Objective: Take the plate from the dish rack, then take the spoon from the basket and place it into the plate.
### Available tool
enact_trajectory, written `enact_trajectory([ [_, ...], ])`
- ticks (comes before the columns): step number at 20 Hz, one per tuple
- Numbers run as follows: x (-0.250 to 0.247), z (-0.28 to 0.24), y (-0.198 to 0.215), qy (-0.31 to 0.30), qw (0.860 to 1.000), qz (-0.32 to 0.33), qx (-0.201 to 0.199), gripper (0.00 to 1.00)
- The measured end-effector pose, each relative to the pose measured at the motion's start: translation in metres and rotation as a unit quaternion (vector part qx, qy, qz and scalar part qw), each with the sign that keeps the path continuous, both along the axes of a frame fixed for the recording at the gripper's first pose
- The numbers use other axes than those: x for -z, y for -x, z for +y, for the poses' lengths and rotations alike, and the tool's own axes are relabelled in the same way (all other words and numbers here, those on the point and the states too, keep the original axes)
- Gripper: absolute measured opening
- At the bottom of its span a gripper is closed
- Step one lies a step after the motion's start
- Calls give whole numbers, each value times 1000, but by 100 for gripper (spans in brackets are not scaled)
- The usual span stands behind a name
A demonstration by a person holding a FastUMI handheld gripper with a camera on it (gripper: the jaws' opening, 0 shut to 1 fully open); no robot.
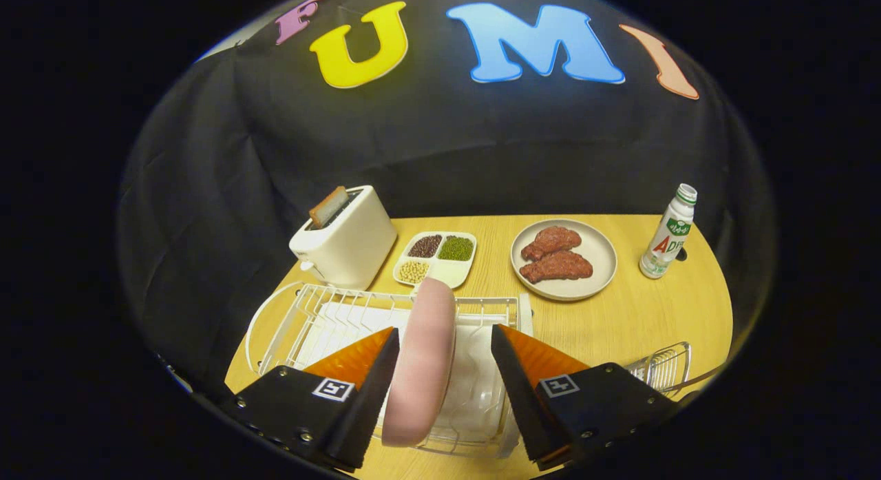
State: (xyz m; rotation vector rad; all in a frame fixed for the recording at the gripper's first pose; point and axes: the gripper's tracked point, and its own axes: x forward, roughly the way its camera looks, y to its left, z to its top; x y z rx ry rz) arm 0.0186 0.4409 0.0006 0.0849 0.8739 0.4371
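Observation:
A pink plate point(423, 359) stands on edge in the white wire dish rack point(313, 315), on the near part of the wooden table. My gripper point(446, 330) is open and straddles the plate. The left finger point(375, 370) lies right against the plate's side, while the right finger point(513, 370) stands a clear gap away from it. A small wire basket point(664, 366) sits just right of the right finger; I cannot make out what it holds.
Beyond the rack stand a white toaster point(344, 242) with a slice of bread in it, a divided tray of beans point(436, 258), a beige plate with two pieces of meat point(600, 259), and a white bottle point(667, 233). Bare table point(640, 315) lies between rack and bottle.

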Motion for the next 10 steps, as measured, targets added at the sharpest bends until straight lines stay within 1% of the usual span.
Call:
enact_trajectory([
  [1, 7, 3, -2, 6, 1000, 10, 1, 83],
  [2, 13, 6, -3, 15, 1000, 19, 1, 70],
  [3, 21, 9, -2, 26, 999, 34, -4, 62],
  [4, 29, 11, 2, 38, 998, 51, -7, 57],
  [5, 35, 10, 5, 52, 997, 65, -4, 57],
  [6, 36, 8, 6, 66, 995, 76, 2, 42],
  [7, 36, 8, 4, 70, 995, 76, 6, 42],
  [8, 36, 1, 1, 99, 992, 76, 14, 37],
  [9, 36, -1, 1, 108, 991, 75, 17, 35],
  [10, 33, 0, 1, 113, 990, 77, 14, 31],
])
